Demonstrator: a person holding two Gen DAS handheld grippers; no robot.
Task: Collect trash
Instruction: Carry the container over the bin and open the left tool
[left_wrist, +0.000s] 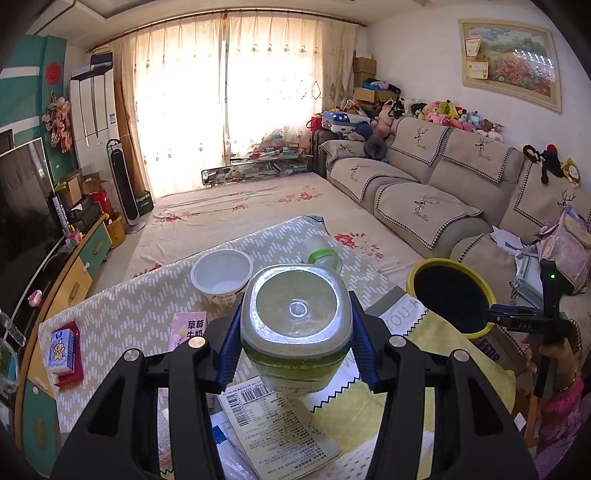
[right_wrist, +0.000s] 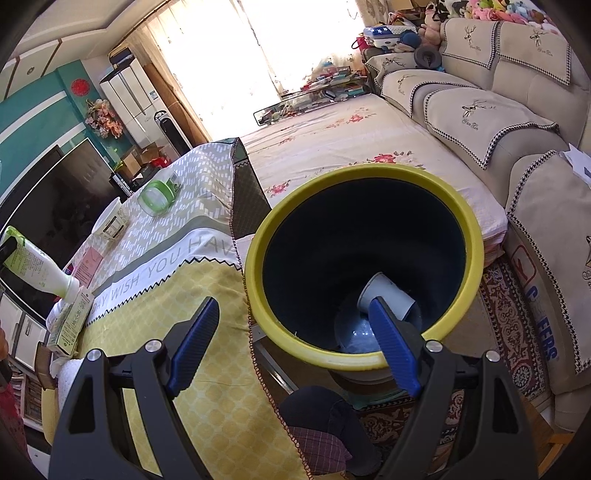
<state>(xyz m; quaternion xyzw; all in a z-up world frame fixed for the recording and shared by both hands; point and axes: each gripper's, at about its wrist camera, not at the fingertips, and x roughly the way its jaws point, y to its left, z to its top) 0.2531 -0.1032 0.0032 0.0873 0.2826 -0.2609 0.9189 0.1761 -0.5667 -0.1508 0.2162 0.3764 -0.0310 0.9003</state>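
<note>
My left gripper (left_wrist: 295, 301) is shut on a green-and-white plastic bottle (left_wrist: 295, 332), whose base faces the camera above the table. The right wrist view shows the same bottle (right_wrist: 40, 266) tilted at the far left, its white neck pointing down. A yellow-rimmed dark bin (right_wrist: 364, 171) stands beside the table, with a white cup (right_wrist: 388, 291) lying in its bottom. My right gripper (right_wrist: 291, 301) is open and straddles the bin's near rim without pressing it. In the left wrist view the right gripper (left_wrist: 517, 314) sits at the bin (left_wrist: 417, 273).
On the clothed table (right_wrist: 207, 387) lie a white cup (left_wrist: 221, 277), a clear tub with a green band (left_wrist: 321, 254), a pink packet (left_wrist: 188, 328), a red tissue pack (left_wrist: 62, 350) and a printed carton (left_wrist: 273, 424). A sofa (left_wrist: 461, 177) runs along the right.
</note>
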